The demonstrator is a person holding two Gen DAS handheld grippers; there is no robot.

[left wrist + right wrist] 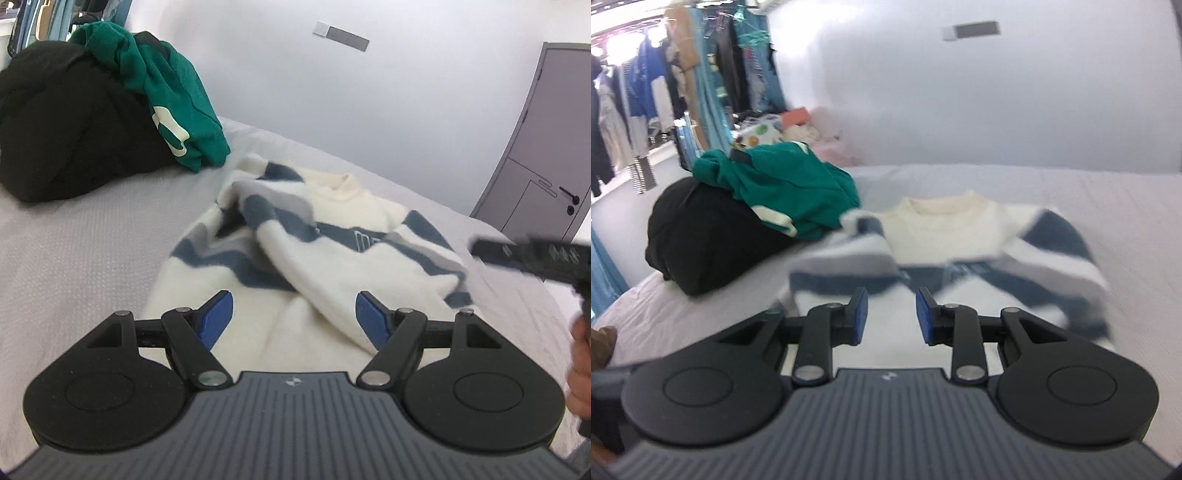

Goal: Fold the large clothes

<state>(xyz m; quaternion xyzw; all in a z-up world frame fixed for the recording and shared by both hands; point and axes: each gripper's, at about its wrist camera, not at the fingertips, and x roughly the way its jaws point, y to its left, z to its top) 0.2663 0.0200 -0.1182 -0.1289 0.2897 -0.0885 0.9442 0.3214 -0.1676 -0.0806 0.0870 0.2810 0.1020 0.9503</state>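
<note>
Striped sweater (332,258) on bed (74,258), left tongs (294,317) spread wide and empty, right tongs (891,314) narrowly apart, holding nothing

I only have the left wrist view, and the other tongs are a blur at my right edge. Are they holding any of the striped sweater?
Observer: No. The right tongs stand open, nothing between the pads, with the striped sweater lying beyond them.
Operator: What's behind the green garment? It blocks my view.
Observer: A spotted cloth and pink things lie by the wall.
Operator: Anything at the near left edge of the bed?
Observer: A brown thing pokes in there; I cannot tell what.
</note>
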